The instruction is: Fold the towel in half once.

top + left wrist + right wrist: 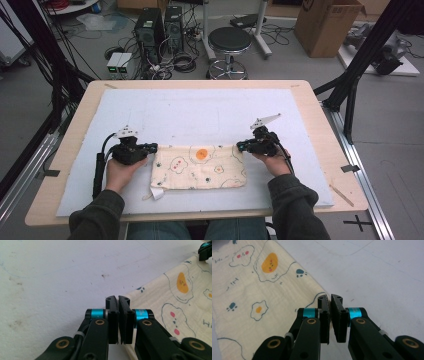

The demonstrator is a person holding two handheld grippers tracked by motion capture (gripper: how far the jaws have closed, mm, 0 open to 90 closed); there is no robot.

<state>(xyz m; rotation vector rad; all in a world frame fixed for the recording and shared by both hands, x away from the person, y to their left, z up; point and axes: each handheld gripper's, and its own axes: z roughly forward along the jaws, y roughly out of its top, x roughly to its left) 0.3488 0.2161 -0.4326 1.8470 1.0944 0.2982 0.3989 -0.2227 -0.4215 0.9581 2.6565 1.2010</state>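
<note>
A cream cloth (200,167) printed with fried eggs and paw marks lies flat near the front of the white board (200,110). My left gripper (154,147) sits at the cloth's far left corner. In the left gripper view its jaws (118,298) are pressed together where the cloth (180,302) ends, pinching that corner. My right gripper (241,146) is at the far right corner. Its jaws (330,298) are likewise closed on the tip of the cloth (249,290). The right gripper's tip (206,250) also peeks in at the top right of the left gripper view.
The white board lies on a wooden table (320,130). A thin wooden stick (341,195) rests at the table's right front. Beyond the table stand a black stool (229,42), computer towers (157,27) with cables, and a cardboard box (327,25).
</note>
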